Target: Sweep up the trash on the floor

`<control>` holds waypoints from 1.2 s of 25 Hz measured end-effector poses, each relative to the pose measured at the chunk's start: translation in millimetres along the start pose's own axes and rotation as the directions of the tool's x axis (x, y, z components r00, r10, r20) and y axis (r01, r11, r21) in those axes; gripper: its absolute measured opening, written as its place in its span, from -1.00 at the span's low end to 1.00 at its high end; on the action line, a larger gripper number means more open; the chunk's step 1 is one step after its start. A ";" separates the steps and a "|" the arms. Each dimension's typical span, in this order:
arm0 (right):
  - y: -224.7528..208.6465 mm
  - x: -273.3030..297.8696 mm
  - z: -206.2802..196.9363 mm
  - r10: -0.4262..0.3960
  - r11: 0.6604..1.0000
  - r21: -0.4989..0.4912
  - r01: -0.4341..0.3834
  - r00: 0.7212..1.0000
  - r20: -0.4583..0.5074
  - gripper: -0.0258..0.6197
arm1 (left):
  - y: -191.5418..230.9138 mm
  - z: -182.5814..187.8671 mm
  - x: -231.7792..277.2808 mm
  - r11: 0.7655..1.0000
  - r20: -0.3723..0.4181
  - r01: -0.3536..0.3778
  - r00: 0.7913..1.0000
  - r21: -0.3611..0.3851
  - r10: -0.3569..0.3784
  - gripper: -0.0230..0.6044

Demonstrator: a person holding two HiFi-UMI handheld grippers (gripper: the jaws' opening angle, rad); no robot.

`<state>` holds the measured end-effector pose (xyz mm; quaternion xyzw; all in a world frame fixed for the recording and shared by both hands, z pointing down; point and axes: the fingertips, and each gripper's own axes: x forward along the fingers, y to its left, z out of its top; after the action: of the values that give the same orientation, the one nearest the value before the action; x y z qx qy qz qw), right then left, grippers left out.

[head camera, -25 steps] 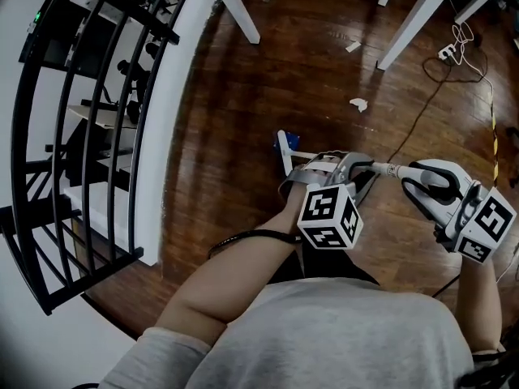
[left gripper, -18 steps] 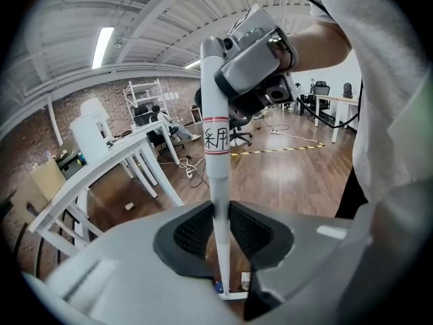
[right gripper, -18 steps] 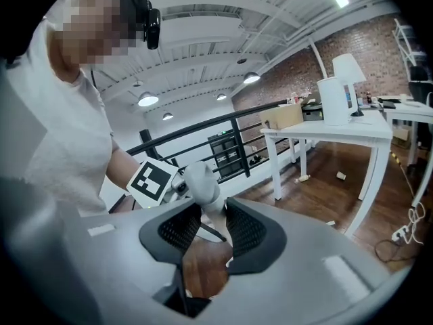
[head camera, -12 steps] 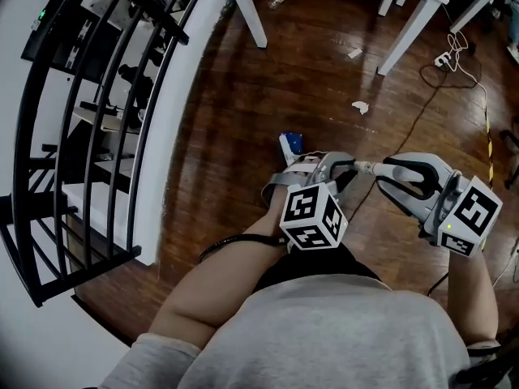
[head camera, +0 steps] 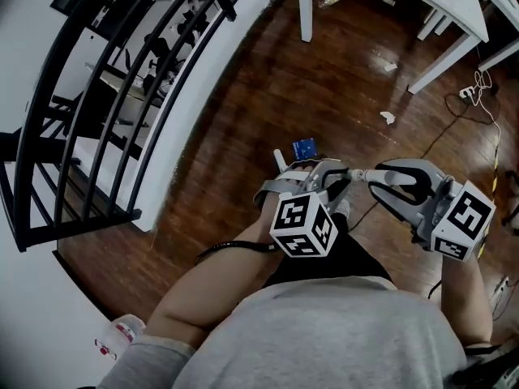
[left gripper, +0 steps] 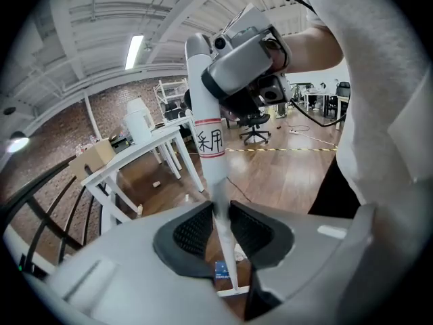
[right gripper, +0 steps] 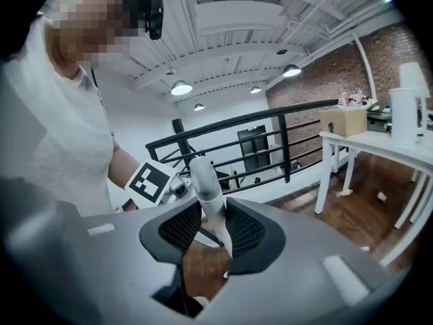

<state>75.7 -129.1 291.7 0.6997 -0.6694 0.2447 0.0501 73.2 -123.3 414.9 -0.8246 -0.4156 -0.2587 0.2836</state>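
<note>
A white tool handle (left gripper: 206, 137) with a red-edged label runs between the jaws of my left gripper (left gripper: 221, 232), which is shut on it. The handle goes down to a white crossbar (left gripper: 230, 291) and a blue head (left gripper: 222, 271) near the floor. Higher up the same handle (right gripper: 206, 188), my right gripper (right gripper: 213, 225) is also shut on it. In the head view the left gripper (head camera: 334, 178) and right gripper (head camera: 375, 175) sit close together above the blue head (head camera: 304, 147). Paper scraps (head camera: 388, 117) (head camera: 391, 66) and a bottle (head camera: 330, 1) lie on the wooden floor ahead.
A black railing (head camera: 122, 96) runs along the left above a white ledge. White table legs (head camera: 305, 6) (head camera: 446, 51) stand ahead. A cable with a power strip (head camera: 470, 91) and striped tape (head camera: 491, 185) lie at the right. A plastic bottle (head camera: 122, 331) lies at the lower left.
Both grippers kept hold of the handle and shifted slightly left. The view swung, so the railing fills more of the left and a bottle appears at the lower left.
</note>
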 end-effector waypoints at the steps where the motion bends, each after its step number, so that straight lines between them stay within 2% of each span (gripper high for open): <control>1: 7.1 7.9 -0.8 0.020 1.000 0.004 -0.020 1.000 -0.002 -0.56 | -2.6 -9.0 -8.2 1.000 -0.011 -0.007 1.000 -0.010 0.007 -0.66; 5: 22.1 35.1 -18.1 0.098 0.995 0.007 -0.098 0.995 -0.028 -0.56 | -13.6 -46.0 -21.5 0.997 -0.076 -0.038 0.997 -0.060 0.033 -0.67; 9: 18.6 48.1 -50.7 0.156 0.988 0.002 -0.156 0.986 -0.054 -0.56 | -25.8 -72.8 -6.0 0.994 -0.127 -0.068 0.990 -0.092 0.056 -0.68; 13: -4.0 37.1 -76.0 0.179 0.984 0.023 -0.178 0.983 -0.042 -0.56 | -31.9 -72.1 28.5 0.991 -0.143 -0.076 0.988 -0.109 0.060 -0.68; 20: -89.0 -5.0 -85.5 0.193 0.980 0.072 -0.187 0.978 -0.081 -0.58 | 2.9 -31.6 99.6 0.983 -0.146 -0.080 0.988 -0.165 0.056 -0.69; 25: -160.1 -63.5 -94.7 0.177 0.982 0.085 -0.171 0.981 -0.075 -0.58 | 23.5 24.0 171.6 0.979 -0.122 -0.092 0.990 -0.180 0.071 -0.69; 30: -232.5 -127.4 -96.0 0.138 0.988 0.074 -0.132 0.987 -0.082 -0.59 | 48.6 88.5 240.7 0.982 -0.062 -0.090 0.995 -0.168 0.081 -0.68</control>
<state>274.8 48.3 383.4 0.6428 -0.7036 0.3005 0.0385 255.9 42.7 499.6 -0.8555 -0.3481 -0.3038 0.2339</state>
